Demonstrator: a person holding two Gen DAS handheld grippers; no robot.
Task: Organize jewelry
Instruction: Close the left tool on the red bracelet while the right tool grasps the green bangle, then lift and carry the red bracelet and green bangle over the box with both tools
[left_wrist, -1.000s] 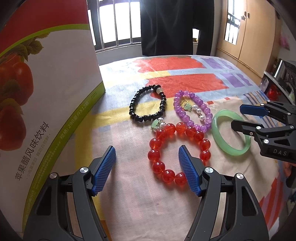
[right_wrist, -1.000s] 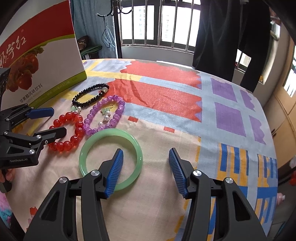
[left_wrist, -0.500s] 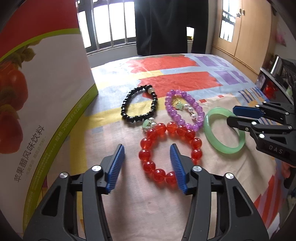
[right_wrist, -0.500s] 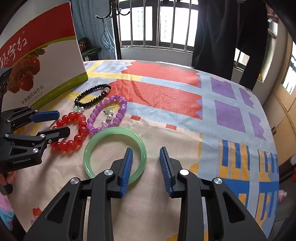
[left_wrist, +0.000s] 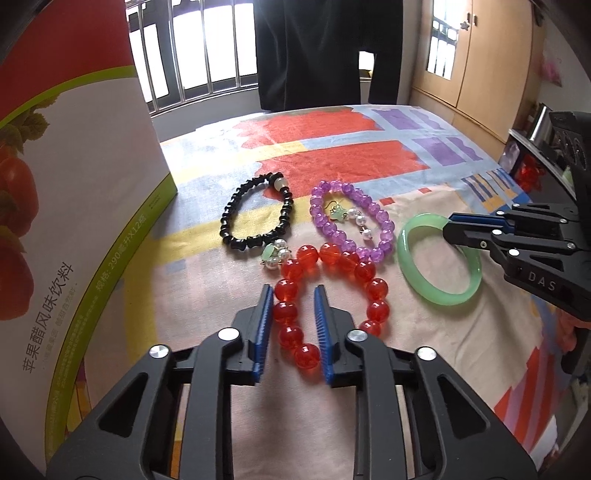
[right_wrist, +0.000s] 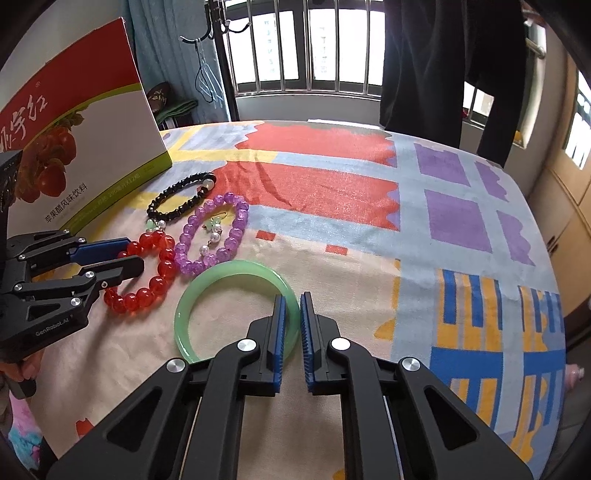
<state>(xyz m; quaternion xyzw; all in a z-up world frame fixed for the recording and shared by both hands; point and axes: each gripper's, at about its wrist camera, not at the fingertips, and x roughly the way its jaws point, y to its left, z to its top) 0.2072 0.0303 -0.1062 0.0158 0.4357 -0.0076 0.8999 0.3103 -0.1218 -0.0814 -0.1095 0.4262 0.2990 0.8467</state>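
A red bead bracelet (left_wrist: 332, 291) lies on the patterned cloth; my left gripper (left_wrist: 293, 299) is shut on its left side, beads between the blue pads. It also shows in the right wrist view (right_wrist: 147, 273). A green jade bangle (right_wrist: 236, 295) lies to the right; my right gripper (right_wrist: 290, 306) is shut on its near right rim, also in the left wrist view (left_wrist: 448, 227). A purple bead bracelet (left_wrist: 349, 219) with earrings inside it and a black bead bracelet (left_wrist: 255, 216) lie behind. A small pearl and green earring (left_wrist: 273, 254) lies between them.
A large red and white drink carton (left_wrist: 74, 221) stands on the left of the bed. The patterned bedspread (right_wrist: 406, 229) stretches back and right. A dark garment (left_wrist: 325, 51) hangs by the barred window. Wooden cabinets (left_wrist: 476, 62) stand at the right.
Both grippers have closed from wide open: the left onto the red bead bracelet, the right onto the green bangle's rim. Both also moved slightly forward.
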